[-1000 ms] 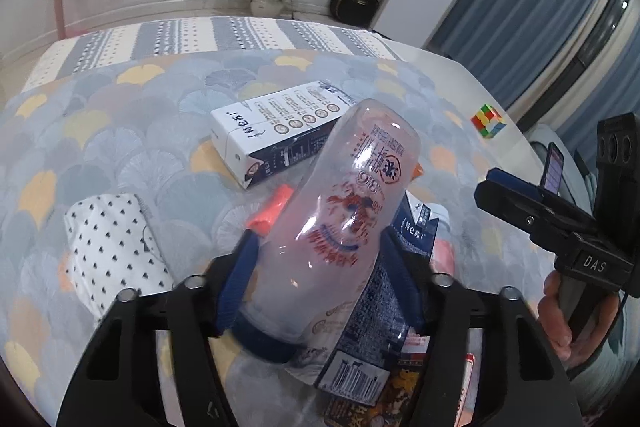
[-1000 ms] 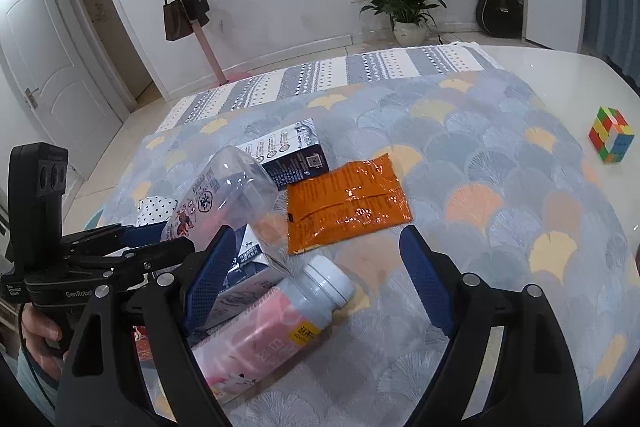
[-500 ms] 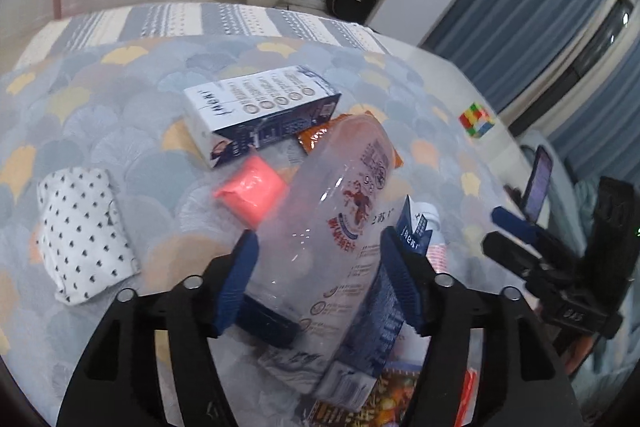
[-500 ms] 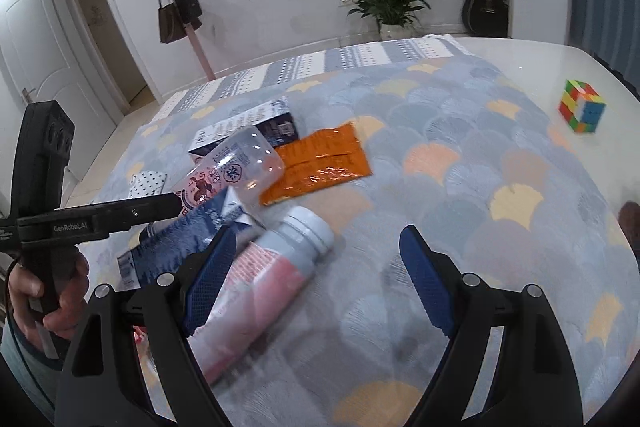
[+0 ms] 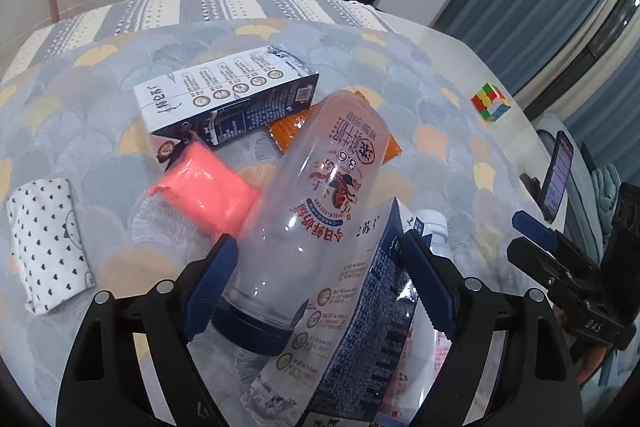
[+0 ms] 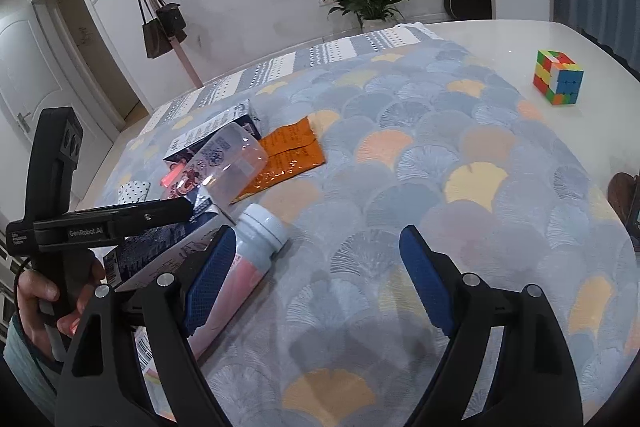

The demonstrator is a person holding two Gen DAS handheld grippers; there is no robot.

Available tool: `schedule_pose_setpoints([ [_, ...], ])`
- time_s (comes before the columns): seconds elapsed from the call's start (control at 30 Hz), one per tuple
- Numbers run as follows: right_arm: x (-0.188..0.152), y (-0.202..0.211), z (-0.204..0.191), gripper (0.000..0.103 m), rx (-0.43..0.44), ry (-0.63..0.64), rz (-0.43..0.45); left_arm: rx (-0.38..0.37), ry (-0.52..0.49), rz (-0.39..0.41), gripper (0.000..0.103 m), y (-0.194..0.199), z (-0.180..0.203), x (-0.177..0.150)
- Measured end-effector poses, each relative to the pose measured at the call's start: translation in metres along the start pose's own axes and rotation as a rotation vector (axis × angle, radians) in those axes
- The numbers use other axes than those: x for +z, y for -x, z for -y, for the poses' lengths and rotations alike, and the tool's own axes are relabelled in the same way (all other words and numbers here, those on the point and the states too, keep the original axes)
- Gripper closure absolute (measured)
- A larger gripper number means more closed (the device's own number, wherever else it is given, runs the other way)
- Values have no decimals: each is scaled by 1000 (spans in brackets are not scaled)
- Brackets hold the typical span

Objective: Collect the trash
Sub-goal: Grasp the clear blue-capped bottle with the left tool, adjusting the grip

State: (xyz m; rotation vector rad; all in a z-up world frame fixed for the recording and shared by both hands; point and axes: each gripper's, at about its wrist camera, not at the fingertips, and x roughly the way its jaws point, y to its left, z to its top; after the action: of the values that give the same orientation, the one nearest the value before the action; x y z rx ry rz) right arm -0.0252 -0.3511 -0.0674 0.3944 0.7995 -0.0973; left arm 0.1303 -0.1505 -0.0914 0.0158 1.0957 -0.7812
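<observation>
Clear plastic bottle (image 5: 320, 203) lies between the left gripper's (image 5: 320, 279) opening jaws, resting on a flattened carton (image 5: 360, 339) atop the tablecloth (image 6: 400, 187). Right gripper (image 6: 316, 279) hovers spread, empty.

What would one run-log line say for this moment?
left gripper: jaws opening, clear bottle between them | right gripper: open, empty | bottle leaning on flattened carton
</observation>
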Motion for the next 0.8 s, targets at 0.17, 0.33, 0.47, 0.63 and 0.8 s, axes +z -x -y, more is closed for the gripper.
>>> schedule_pose_setpoints([
  [0.17,-1,0,2,23,8,-7,-1,10,-10,5,34,8,3,-3],
  [0.33,-1,4,0,23,7,7,15,20,3,17,54,19,-1,-4],
  [0.47,0,6,-2,23,11,4,17,-2,37,5,74,22,-10,-4],
  [0.63,0,10,-8,23,17,11,24,-35,48,13,72,28,-9,-6],
  [0.8,1,15,-11,23,14,32,41,-15,61,33,44,39,-11,-7],
])
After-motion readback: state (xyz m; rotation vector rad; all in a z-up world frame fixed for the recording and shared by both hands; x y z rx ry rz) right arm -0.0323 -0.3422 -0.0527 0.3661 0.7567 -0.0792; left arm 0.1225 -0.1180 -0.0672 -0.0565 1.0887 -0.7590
